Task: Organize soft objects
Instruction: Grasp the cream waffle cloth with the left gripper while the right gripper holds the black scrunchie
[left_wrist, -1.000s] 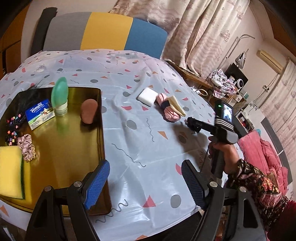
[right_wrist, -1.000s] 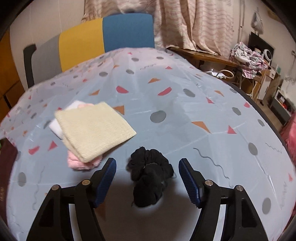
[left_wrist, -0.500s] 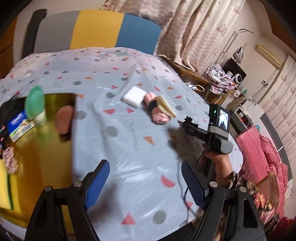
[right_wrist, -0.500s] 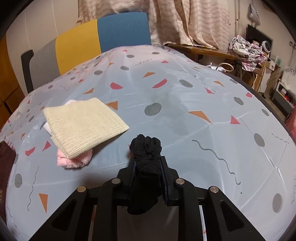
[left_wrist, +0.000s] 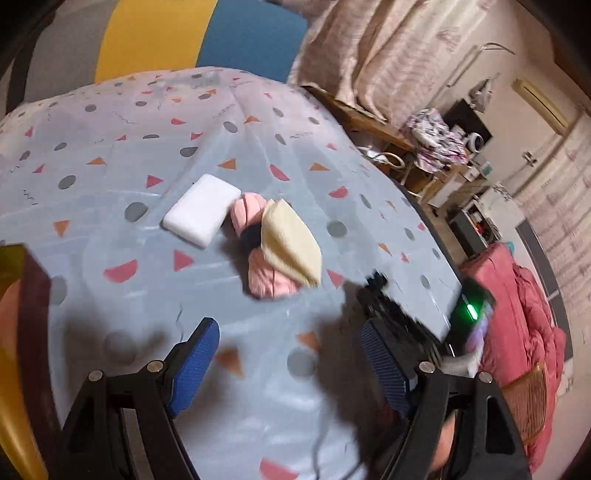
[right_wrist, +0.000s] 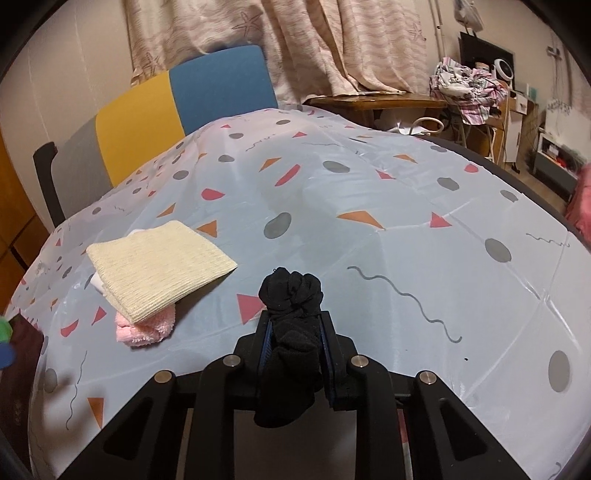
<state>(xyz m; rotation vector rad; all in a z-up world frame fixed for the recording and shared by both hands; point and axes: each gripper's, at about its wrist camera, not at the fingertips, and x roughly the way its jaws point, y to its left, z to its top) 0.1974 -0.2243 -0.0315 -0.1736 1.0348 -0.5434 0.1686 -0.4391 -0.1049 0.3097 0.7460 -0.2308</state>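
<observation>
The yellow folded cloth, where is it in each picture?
Left wrist view: the pale yellow folded cloth sits near the middle, draped over a pink fluffy towel, right of a white rectangular sponge.
Right wrist view: the cloth lies left of centre, again on the pink towel.
Shared landmark: the blue and yellow chair back behind the table.

Gold tray (left_wrist: 14, 369) cut off, blurred.
</observation>
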